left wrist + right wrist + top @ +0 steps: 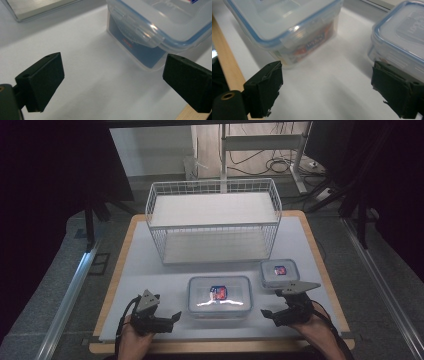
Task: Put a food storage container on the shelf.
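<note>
A large clear lidded container (220, 296) with a blue seal and a red-and-blue packet inside sits near the front middle of the white mat (142, 270). A smaller container (279, 272) of the same kind stands to its right rear. My left gripper (170, 320) is open, just left of the large container, whose side clasp (136, 30) lies ahead of the jaws in the left gripper view. My right gripper (270, 316) is open on the large container's right. In the right gripper view it (327, 80) faces the gap between the large container (287, 25) and the small one (402, 37).
A white wire basket (213, 220) with a shelf stands at the back of the mat, open side toward me; its base (37, 7) shows in the left gripper view. The wooden table edge (224, 57) runs close behind my right gripper. Cables and a desk frame lie beyond the table.
</note>
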Demonstrator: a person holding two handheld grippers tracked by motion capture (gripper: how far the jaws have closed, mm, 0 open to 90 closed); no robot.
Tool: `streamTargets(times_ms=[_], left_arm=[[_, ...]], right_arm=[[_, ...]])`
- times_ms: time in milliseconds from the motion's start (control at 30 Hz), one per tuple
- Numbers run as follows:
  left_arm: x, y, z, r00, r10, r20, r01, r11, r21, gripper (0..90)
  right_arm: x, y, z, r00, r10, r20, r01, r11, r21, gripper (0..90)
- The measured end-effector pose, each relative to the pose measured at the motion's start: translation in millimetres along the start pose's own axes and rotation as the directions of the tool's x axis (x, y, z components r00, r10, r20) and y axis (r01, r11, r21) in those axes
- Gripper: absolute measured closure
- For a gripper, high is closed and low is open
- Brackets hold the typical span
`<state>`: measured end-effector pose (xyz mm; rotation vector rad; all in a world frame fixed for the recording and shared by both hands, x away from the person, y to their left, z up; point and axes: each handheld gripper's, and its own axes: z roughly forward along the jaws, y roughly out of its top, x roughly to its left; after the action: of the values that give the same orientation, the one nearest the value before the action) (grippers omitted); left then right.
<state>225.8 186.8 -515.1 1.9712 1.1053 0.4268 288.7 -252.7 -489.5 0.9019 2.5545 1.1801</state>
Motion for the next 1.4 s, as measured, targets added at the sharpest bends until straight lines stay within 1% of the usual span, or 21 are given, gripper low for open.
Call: streamTargets(times_ms=[267, 333, 400, 533, 567, 600, 733, 767, 800, 833, 867, 900, 933, 967, 1000, 1033, 1067, 1100, 1167, 1233, 1400], left_arm=[[5.1, 13.0, -2.0, 0.9971, -0.025, 0.072, 0.026, 0.9996, -0.01, 1.9], [6.3, 15.8, 0.8, 0.9945, -0.027, 0.102, 0.028, 0.9996, -0.009, 2.0], [9.5, 21.6, 8.3, 0.9878, -0.06, 0.144, 0.06, 0.9982, 0.005, 2.3], [13.3, 27.9, 16.1, 0.9819, -0.068, 0.176, 0.066, 0.9976, 0.019, 5.0], [14.3, 30.0, 20.0, 0.9765, -0.074, 0.203, 0.069, 0.9972, 0.029, 5.0], [15.2, 32.3, 26.7, 0.9677, -0.086, 0.237, 0.076, 0.9957, 0.053, 5.8], [16.8, 36.1, 41.2, 0.9419, -0.111, 0.317, 0.088, 0.9925, 0.084, 5.0], [16.8, 36.1, 41.2, 0.9419, -0.111, 0.317, 0.088, 0.9925, 0.084, 5.0], [16.8, 39.3, 45.9, 0.934, -0.108, 0.341, 0.082, 0.9924, 0.092, 5.0], [16.8, 39.3, 45.9, 0.934, -0.108, 0.341, 0.082, 0.9924, 0.092, 5.1], [16.3, 42.4, 50.8, 0.9242, -0.114, 0.365, 0.082, 0.9914, 0.102, 5.3], [16.3, 43.7, 53.8, 0.9176, -0.118, 0.38, 0.083, 0.9907, 0.107, 5.5], [16.3, 43.7, 53.8, 0.9176, -0.118, 0.38, 0.083, 0.9907, 0.107, 5.5], [16.6, 45.8, 59.2, 0.9047, -0.127, 0.407, 0.085, 0.9891, 0.12, 5.6], [16.6, 45.8, 59.2, 0.9047, -0.127, 0.407, 0.085, 0.9891, 0.12, 5.6], [16.2, 46.6, 61.9, 0.8967, -0.133, 0.422, 0.088, 0.9881, 0.126, 5.6], [15.8, 46.8, 63.2, 0.8922, -0.136, 0.431, 0.089, 0.9877, 0.129, 5.7], [14.9, 46.3, 65.0, 0.8833, -0.149, 0.444, 0.095, 0.9854, 0.141, 5.8], [14.9, 45.5, 65.1, 0.8794, -0.161, 0.448, 0.106, 0.9836, 0.146, 5.6], [15.2, 45.4, 65.3, 0.8767, -0.17, 0.45, 0.112, 0.982, 0.152, 6.2], [16.5, 45.9, 62.6, 0.8704, -0.215, 0.443, 0.151, 0.973, 0.174, 10.5]], right_arm=[[0.0, 9.0, 2.1, 0.9961, 0.054, -0.069, -0.054, 0.999, 0.006, 4.5], [0.5, 14.2, 6.2, 0.9917, 0.088, -0.094, -0.088, 0.996, 0.008, 4.8], [1.0, 17.9, 9.1, 0.9898, 0.092, -0.11, -0.09, 0.996, 0.016, 4.9], [1.5, 23.2, 14.1, 0.9853, 0.103, -0.136, -0.101, 0.995, 0.022, 6.3], [1.1, 24.8, 15.9, 0.9835, 0.108, -0.145, -0.105, 0.994, 0.028, 6.8], [-0.1, 28.0, 20.5, 0.9795, 0.119, -0.162, -0.115, 0.993, 0.036, 7.8], [-2.6, 33.1, 31.6, 0.9709, 0.14, -0.194, -0.131, 0.99, 0.057, 8.4], [-2.6, 33.1, 31.6, 0.9709, 0.14, -0.194, -0.131, 0.99, 0.057, 8.4], [-3.7, 35.6, 37.3, 0.9664, 0.151, -0.208, -0.14, 0.988, 0.066, 9.1], [-3.7, 35.6, 37.3, 0.9664, 0.151, -0.208, -0.14, 0.988, 0.066, 9.1], [-5.1, 38.2, 43.3, 0.9623, 0.162, -0.218, -0.148, 0.986, 0.081, 9.2], [-5.4, 39.0, 45.4, 0.9605, 0.167, -0.222, -0.151, 0.985, 0.087, 9.1], [-5.4, 39.0, 45.4, 0.9605, 0.167, -0.222, -0.151, 0.985, 0.087, 9.1], [-7.2, 41.2, 50.6, 0.9512, 0.193, -0.241, -0.172, 0.98, 0.103, 9.2], [-7.2, 41.2, 50.6, 0.9512, 0.193, -0.241, -0.172, 0.98, 0.103, 9.2], [-7.5, 42.0, 52.1, 0.9483, 0.2, -0.246, -0.179, 0.978, 0.107, 9.2], [-8.1, 43.2, 54.5, 0.9431, 0.214, -0.255, -0.19, 0.975, 0.115, 9.3], [-9.0, 44.4, 58.1, 0.934, 0.231, -0.272, -0.203, 0.971, 0.127, 9.7], [-9.4, 45.2, 61.6, 0.9215, 0.254, -0.294, -0.22, 0.965, 0.141, 10.1], [-9.7, 46.1, 63.8, 0.9163, 0.272, -0.294, -0.235, 0.96, 0.153, 9.3], [-9.3, 45.1, 58.2, 0.9129, 0.286, -0.292, -0.25, 0.956, 0.154, 17.2]])
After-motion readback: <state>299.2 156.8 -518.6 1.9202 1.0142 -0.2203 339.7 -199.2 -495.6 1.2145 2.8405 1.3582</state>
